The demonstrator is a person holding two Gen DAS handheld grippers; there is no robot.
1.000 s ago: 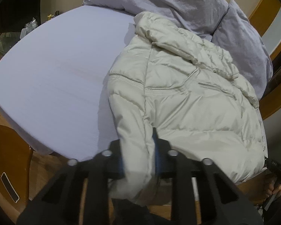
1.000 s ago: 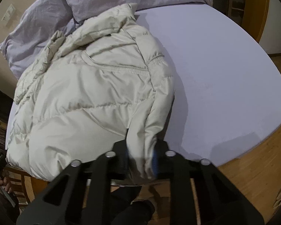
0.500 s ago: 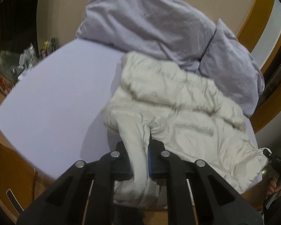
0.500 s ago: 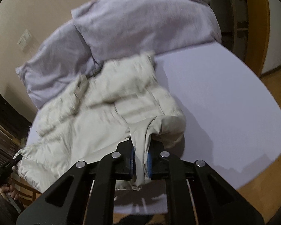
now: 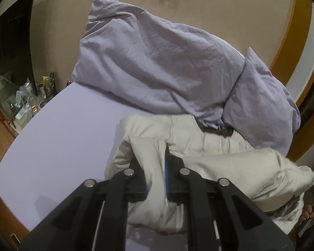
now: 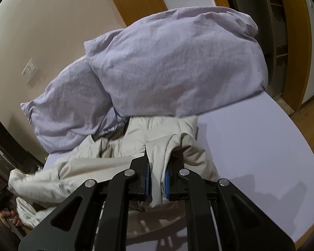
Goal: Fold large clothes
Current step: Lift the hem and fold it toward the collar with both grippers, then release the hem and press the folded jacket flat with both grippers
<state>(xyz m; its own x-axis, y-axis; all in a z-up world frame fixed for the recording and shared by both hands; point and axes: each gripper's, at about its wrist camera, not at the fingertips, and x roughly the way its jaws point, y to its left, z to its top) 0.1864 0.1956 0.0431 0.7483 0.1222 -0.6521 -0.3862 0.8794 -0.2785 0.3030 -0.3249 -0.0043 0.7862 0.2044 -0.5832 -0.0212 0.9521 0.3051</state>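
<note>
A cream padded jacket (image 5: 209, 161) lies bunched on the lilac bed sheet (image 5: 62, 146), doubled over toward the pillows. My left gripper (image 5: 155, 161) is shut on a fold of the jacket's near edge and holds it above the bed. In the right wrist view the jacket (image 6: 115, 167) shows too, and my right gripper (image 6: 158, 167) is shut on another fold of its near edge. A sleeve end hangs off the bed's side (image 6: 27, 179). The jacket's underside is hidden.
Two lilac pillows (image 5: 157, 62) (image 5: 261, 104) lean on the wall at the head of the bed. A cluttered side table (image 5: 25, 102) stands left of the bed. Wooden door frames (image 6: 293, 41) and wood floor lie to the right. A person's hand (image 6: 8, 215) shows by the bed's edge.
Both grippers, still shut on the jacket's near edge, have lifted it and carried it forward toward the pillows. The jacket has gone from spread flat to doubled over and bunched.
</note>
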